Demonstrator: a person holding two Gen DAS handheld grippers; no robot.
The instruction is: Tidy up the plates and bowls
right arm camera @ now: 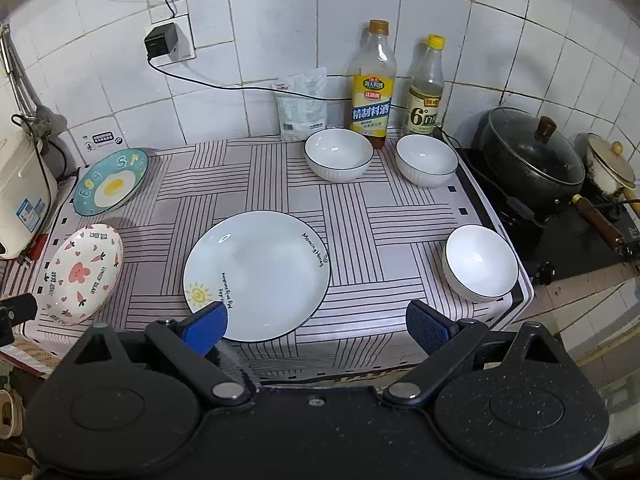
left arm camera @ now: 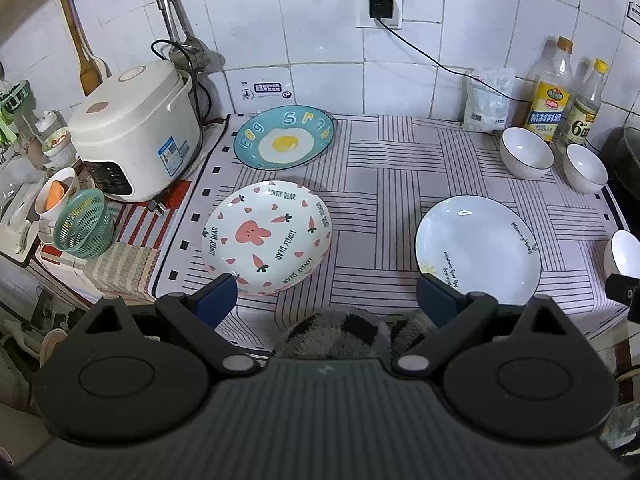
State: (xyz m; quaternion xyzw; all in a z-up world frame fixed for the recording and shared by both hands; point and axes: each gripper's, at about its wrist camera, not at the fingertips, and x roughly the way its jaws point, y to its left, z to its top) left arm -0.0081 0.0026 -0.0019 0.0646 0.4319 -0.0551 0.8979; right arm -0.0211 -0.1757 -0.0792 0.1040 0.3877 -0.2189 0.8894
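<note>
On the striped cloth lie three plates: a blue egg plate (left arm camera: 283, 138) (right arm camera: 110, 182) at the back left, a bunny-and-carrot plate (left arm camera: 267, 236) (right arm camera: 82, 274) at the front left, and a white sun plate (left arm camera: 478, 249) (right arm camera: 258, 274) at the front middle. Three white bowls stand to the right: two at the back (right arm camera: 339, 154) (right arm camera: 426, 160) and one at the front right (right arm camera: 480, 262). My left gripper (left arm camera: 326, 300) is open and empty, above the front edge between the bunny and sun plates. My right gripper (right arm camera: 316, 328) is open and empty, above the front edge by the sun plate.
A rice cooker (left arm camera: 138, 132) and a green basket (left arm camera: 84, 224) stand at the left. Two bottles (right arm camera: 372, 84) (right arm camera: 426, 88) and a bag (right arm camera: 302, 104) line the back wall. A black pot (right arm camera: 532, 156) sits on the stove at the right. A cable runs from the wall socket (right arm camera: 164, 42).
</note>
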